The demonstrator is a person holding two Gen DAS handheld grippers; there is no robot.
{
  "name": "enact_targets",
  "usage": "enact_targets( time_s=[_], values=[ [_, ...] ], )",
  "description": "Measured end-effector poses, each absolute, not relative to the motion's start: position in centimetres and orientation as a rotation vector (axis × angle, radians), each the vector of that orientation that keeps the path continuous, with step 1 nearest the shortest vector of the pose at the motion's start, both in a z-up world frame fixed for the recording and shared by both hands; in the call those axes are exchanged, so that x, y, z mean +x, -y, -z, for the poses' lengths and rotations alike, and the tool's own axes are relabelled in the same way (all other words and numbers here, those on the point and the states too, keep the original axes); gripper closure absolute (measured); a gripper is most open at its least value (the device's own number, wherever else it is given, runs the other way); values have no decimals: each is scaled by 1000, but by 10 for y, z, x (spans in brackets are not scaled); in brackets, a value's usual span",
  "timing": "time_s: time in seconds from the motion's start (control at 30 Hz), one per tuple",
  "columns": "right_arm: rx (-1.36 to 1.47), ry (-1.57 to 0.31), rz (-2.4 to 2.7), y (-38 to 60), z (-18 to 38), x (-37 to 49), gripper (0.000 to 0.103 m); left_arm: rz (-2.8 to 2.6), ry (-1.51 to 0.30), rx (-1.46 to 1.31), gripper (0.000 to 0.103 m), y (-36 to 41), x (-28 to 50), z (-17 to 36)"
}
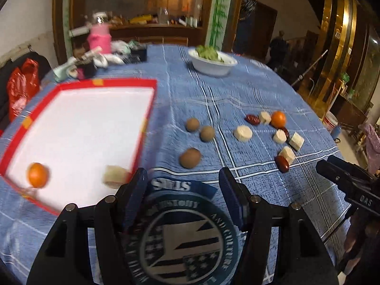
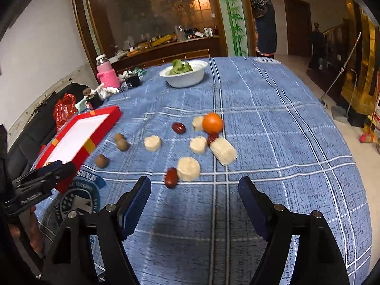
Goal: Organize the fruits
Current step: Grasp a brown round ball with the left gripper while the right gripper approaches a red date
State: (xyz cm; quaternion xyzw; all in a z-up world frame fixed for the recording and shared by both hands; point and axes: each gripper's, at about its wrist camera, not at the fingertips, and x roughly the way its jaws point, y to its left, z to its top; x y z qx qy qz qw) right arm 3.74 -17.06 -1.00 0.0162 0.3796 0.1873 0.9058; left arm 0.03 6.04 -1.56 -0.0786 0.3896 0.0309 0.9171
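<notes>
While both hover over bench (image 2: 273, 118), left claw (image 1: 182, 190) and right claw (image 2: 194, 197) gape, empty; orange (image 1: 38, 175) sits in near-left red tray (image 1: 152, 109).

2 wrist fisheyes look steeply down, close over the table (image 1: 249, 90), sharing scattered fruit and red tray (image 2: 104, 123)

Tray (image 1: 78, 128) left, two fruits inside — loose fruits (image 1: 242, 133) right, bowl (image 1: 211, 65) behind.
</notes>
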Motion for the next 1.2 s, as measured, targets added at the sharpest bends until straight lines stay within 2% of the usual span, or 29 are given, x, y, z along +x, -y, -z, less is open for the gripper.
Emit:
enact_targets(
  time_s=[0.3,0.47,0.7,0.77,0.83,0.9,1.1,1.17,1.2],
  values=[
    [-22,-799,-508,138,18,52,28,-49,-844,-97,42,-47,31,30],
    [-72,-844,-558,120,28,57,50,-53,-871,-99,42,-48,41,37],
    [-59,-921,-555,116,43,72,53,-52,-890,-57,43,-45,48,41],
    [-61,-941,-552,114,46,76,58,-55,-889,-65,50,-48,49,40],
    [-58,-946,-542,112,47,79,62,-64,-894,-63,62,-52,50,40],
    [-53,-951,-531,112,47,83,66,-65,-895,-62,66,-56,50,40],
    [-60,-948,-506,114,48,85,79,-71,-904,4,68,-50,52,43],
    [-57,-945,-503,115,48,86,84,-93,-907,17,73,-50,52,44],
    [-57,-942,-499,117,49,86,85,-105,-907,14,79,-51,52,43]
  ],
)
